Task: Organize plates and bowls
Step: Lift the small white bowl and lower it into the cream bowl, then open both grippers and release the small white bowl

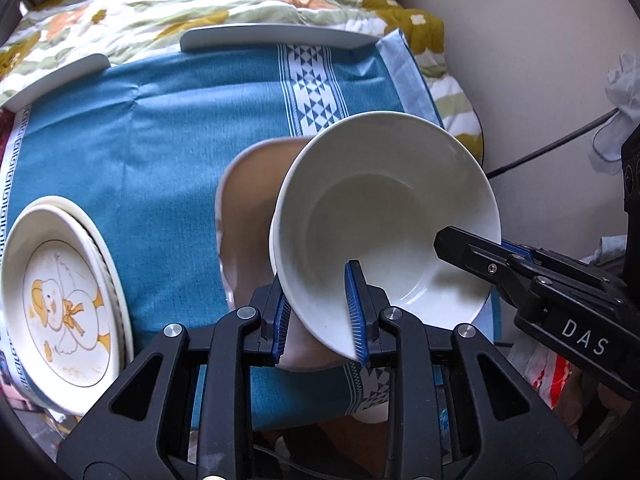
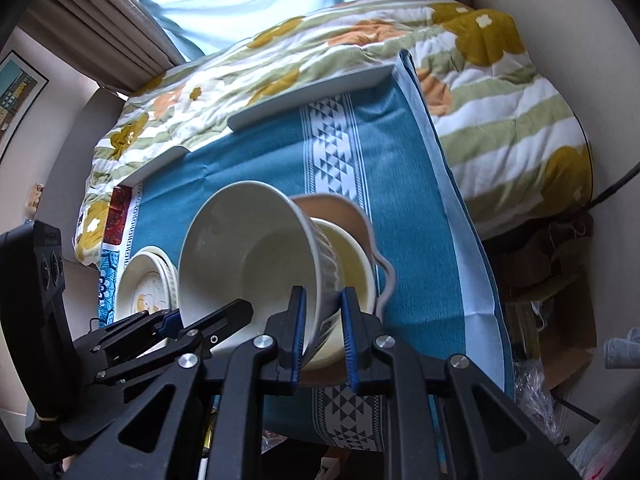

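A white bowl (image 1: pixel 372 216) is tilted above a beige wavy-rimmed bowl (image 1: pixel 248 208) on the blue tablecloth (image 1: pixel 160 128). My left gripper (image 1: pixel 322 318) is shut on the white bowl's near rim. My right gripper (image 2: pixel 322 334) is shut on the rim of the same white bowl (image 2: pixel 244 256), and it shows in the left wrist view (image 1: pixel 472 256) at the bowl's right rim. In the right wrist view the white bowl sits in a pale yellow bowl (image 2: pixel 352 272) inside the beige bowl (image 2: pixel 340 212). A stack of duck-printed plates (image 1: pixel 64 304) lies at the left.
A flowered quilt (image 1: pixel 200 4) covers the bed behind the table. White table edge (image 1: pixel 272 36) shows at the far side. A black cable (image 1: pixel 560 140) runs along the wall at the right. Bags and clutter (image 2: pixel 560 320) lie on the floor right of the table.
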Demonstrator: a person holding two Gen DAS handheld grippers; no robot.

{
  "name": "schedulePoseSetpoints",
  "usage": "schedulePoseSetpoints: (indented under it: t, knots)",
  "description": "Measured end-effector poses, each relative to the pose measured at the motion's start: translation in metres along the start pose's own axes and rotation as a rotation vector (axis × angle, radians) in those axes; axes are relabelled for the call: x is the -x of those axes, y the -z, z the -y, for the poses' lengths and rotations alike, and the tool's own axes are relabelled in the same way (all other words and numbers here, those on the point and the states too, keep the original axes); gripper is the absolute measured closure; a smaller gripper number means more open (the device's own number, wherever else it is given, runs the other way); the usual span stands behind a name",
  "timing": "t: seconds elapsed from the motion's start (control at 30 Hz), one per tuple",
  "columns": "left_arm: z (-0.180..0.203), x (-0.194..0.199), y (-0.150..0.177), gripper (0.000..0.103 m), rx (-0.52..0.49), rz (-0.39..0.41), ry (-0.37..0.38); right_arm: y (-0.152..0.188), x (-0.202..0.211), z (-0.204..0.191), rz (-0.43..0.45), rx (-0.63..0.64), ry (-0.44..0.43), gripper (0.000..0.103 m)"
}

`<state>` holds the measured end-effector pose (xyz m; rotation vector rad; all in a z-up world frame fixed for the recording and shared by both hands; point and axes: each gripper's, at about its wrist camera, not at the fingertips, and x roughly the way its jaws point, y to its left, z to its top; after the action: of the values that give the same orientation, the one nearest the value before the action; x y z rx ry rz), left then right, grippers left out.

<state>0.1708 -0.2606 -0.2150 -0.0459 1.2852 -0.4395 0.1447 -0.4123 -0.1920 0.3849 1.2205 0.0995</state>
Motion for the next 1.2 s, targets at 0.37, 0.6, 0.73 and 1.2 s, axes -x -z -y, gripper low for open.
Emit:
schedulePoseSetpoints:
  t: [0.37, 0.6, 0.73, 1.2]
  knots:
    - [0.012, -0.013, -0.007, 0.08, -0.073, -0.046, -0.055, 0.005, -0.009, 0.007, -0.006, -0.002, 0.036, 0.087]
    - [0.018, -0.014, -0.009, 0.08, -0.108, -0.047, -0.099, 0.007, -0.013, 0.008, -0.015, 0.01, 0.038, 0.087]
    - [0.025, -0.015, -0.01, 0.08, -0.151, -0.044, -0.15, 0.009, -0.013, 0.008, -0.017, 0.013, 0.039, 0.087]
    - [0.027, -0.013, -0.008, 0.08, -0.169, -0.036, -0.189, 0.015, -0.013, 0.007, -0.023, 0.015, 0.033, 0.087]
